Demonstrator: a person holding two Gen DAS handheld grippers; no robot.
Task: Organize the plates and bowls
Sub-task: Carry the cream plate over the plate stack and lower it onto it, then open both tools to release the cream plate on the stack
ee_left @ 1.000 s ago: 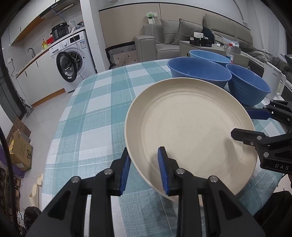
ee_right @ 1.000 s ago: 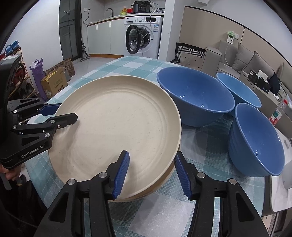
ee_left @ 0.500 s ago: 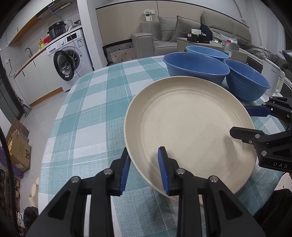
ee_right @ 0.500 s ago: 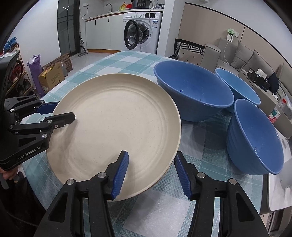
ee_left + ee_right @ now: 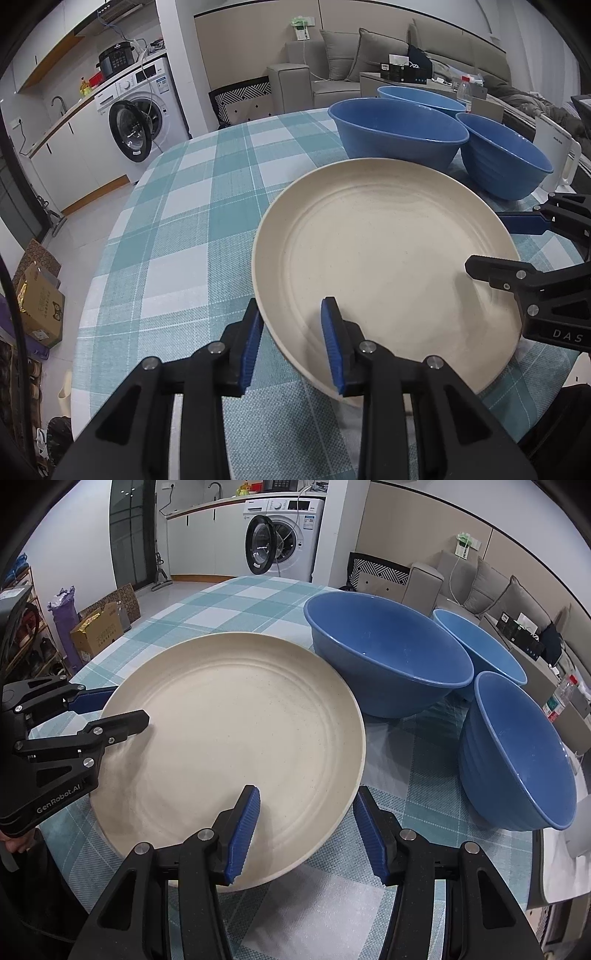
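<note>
Plate, round cream speckled (image 5: 384, 258), lies on teal-checked tabletop (image 5: 192, 221) beside three deep blue bowls (image 5: 388, 664) | left gripper (image 5: 291, 343) and right gripper (image 5: 306, 830) jaws apart, straddling opposite rims, not clamped | bowls unstacked, sorting apparently barely begun | only right view shows white pitcher (image 5: 569, 856).

One cream plate (image 5: 236, 738) lies near the table's (image 5: 177, 236) front edge. Three blue bowls stand toward its far right edge: one (image 5: 384, 661), another (image 5: 484, 646), a third (image 5: 517, 753).
</note>
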